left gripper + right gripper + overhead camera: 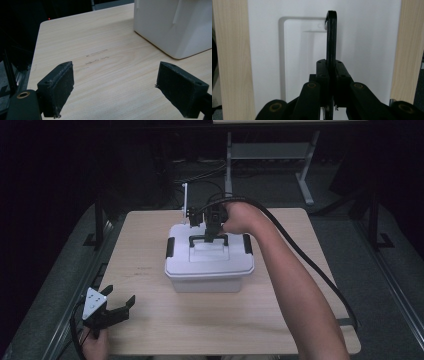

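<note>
Near edge: the left gripper [119,306] sat idle on the table [210,325], jaws wide apart, nothing between them; mid-table stood the white box [209,270], lid on; over it the right gripper [214,236] was clenched on the black handle [331,37], raised upright; lifting looked to be in hand; next move likely calls for a straight, steady pull upward.

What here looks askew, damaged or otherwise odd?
Nothing stands out. The white box sits square on the table, lid closed; the right gripper grips its raised black handle; the left gripper waits open.
</note>
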Tool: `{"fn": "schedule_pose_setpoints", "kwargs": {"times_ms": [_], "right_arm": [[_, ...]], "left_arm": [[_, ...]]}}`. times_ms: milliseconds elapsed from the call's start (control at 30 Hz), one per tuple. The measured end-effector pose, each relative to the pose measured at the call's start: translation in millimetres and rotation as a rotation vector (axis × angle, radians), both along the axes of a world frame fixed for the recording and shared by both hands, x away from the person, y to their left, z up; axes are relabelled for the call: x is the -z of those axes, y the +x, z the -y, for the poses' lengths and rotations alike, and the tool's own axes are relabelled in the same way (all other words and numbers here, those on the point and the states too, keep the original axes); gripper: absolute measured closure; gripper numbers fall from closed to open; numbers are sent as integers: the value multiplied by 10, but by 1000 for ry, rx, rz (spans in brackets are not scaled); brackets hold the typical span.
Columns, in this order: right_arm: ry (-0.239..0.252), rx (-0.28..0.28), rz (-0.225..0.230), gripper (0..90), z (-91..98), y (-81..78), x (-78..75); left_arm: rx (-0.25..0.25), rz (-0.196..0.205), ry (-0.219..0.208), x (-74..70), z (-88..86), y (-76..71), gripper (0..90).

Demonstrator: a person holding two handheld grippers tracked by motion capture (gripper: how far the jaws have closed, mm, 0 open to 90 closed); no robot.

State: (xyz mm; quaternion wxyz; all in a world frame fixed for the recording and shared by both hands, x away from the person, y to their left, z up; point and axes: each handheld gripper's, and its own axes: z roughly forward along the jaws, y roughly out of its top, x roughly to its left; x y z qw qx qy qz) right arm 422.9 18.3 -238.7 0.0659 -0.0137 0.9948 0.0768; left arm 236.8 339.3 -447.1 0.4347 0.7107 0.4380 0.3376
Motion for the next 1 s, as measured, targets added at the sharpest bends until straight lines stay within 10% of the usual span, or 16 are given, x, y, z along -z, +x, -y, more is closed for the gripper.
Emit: {"fn": "schedule_pose_setpoints", "kwargs": {"times_ms": [1000], "right_arm": [[-18,19,-38,842,-142,235,245]], "left_arm": [[-6,-1,1,-5,-27,17,138]]}}
